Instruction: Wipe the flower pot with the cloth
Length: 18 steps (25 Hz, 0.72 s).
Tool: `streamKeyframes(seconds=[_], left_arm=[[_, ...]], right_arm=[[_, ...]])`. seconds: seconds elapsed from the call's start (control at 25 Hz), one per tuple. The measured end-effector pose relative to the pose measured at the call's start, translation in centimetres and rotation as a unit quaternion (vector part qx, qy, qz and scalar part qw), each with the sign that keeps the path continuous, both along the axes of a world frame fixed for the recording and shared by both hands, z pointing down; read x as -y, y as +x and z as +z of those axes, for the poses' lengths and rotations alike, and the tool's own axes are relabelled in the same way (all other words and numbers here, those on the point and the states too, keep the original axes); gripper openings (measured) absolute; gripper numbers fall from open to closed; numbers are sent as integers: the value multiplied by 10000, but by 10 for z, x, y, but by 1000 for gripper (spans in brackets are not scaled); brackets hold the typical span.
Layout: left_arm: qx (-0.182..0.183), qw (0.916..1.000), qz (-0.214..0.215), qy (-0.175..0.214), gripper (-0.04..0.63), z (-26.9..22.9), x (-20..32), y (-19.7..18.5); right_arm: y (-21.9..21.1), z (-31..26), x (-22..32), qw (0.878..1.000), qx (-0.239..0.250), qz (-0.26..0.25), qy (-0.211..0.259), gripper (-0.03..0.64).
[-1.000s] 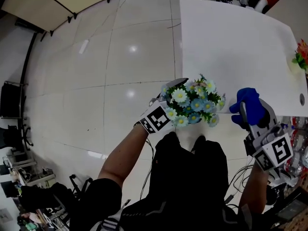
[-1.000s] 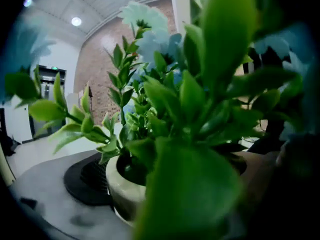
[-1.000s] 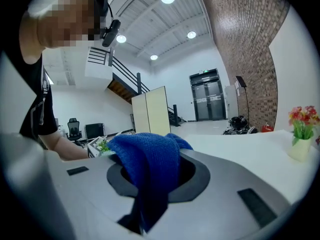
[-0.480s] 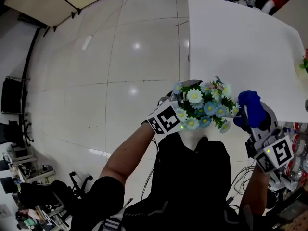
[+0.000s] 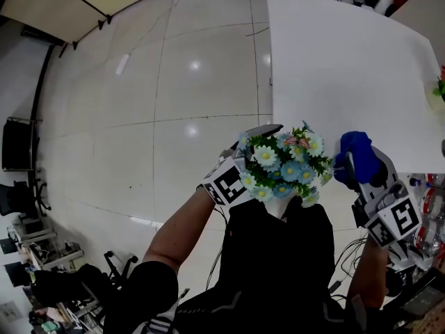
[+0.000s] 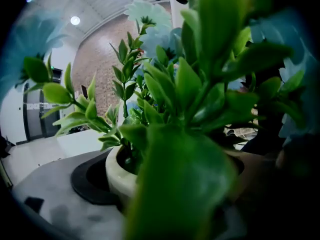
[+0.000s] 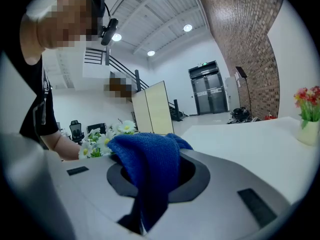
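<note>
The flower pot [image 5: 281,204], small and pale, carries a bunch of blue and white daisies [image 5: 284,161] and hangs in the air just off the near corner of the white table [image 5: 348,61]. My left gripper [image 5: 254,142] grips it from the left. Its jaws have just been closing, and the pot's cream rim [image 6: 118,172] sits between them behind green leaves. To the right of the flowers, my right gripper [image 5: 361,177] is shut on a blue knitted cloth [image 5: 357,160]. In the right gripper view the cloth [image 7: 148,167] bulges out of the jaws and droops.
A second pot of red flowers [image 7: 309,120] stands at the table's far right edge [image 5: 440,89]. Glossy floor tiles [image 5: 174,117] stretch to the left of the table. My legs in dark trousers [image 5: 278,256] are below the pot. Bottles and clutter [image 5: 427,221] lie at lower right.
The left gripper and the flowers have slid slightly left from the table corner. The right gripper with the cloth has sunk a little and stays beside the flowers.
</note>
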State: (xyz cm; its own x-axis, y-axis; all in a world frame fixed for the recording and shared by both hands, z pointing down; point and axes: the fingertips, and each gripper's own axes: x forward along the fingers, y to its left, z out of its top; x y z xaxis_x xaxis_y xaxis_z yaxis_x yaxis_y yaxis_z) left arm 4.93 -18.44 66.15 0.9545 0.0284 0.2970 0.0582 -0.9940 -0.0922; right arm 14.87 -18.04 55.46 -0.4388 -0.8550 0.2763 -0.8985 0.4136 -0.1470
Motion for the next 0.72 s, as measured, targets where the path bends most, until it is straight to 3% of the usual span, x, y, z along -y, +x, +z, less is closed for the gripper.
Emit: streamKeyframes(seconds=[0.24, 0.32, 0.4, 0.48, 0.64, 0.72], left_arm=[[-148, 9999, 42, -45, 558, -1, 3, 3], [-38, 9999, 124, -113, 557, -8, 2, 5], [135, 9996, 58, -239, 557, -27, 5, 4], [78, 9996, -63, -266, 557, -46, 11, 6], [486, 9988, 98, -5, 557, -84, 12, 1], [375, 9992, 125, -30, 557, -120, 10, 5]], right_arm=[[-10, 2, 6, 10000, 27, -68, -22, 77], [-3, -2, 7, 10000, -13, -69, -32, 77], [2, -17, 7, 9999, 15, -64, -77, 77], [5, -30, 7, 9999, 48, -63, -85, 77], [-1, -65, 9, 9998, 157, -126, 68, 77], [-5, -92, 10, 9991, 299, -227, 201, 77]])
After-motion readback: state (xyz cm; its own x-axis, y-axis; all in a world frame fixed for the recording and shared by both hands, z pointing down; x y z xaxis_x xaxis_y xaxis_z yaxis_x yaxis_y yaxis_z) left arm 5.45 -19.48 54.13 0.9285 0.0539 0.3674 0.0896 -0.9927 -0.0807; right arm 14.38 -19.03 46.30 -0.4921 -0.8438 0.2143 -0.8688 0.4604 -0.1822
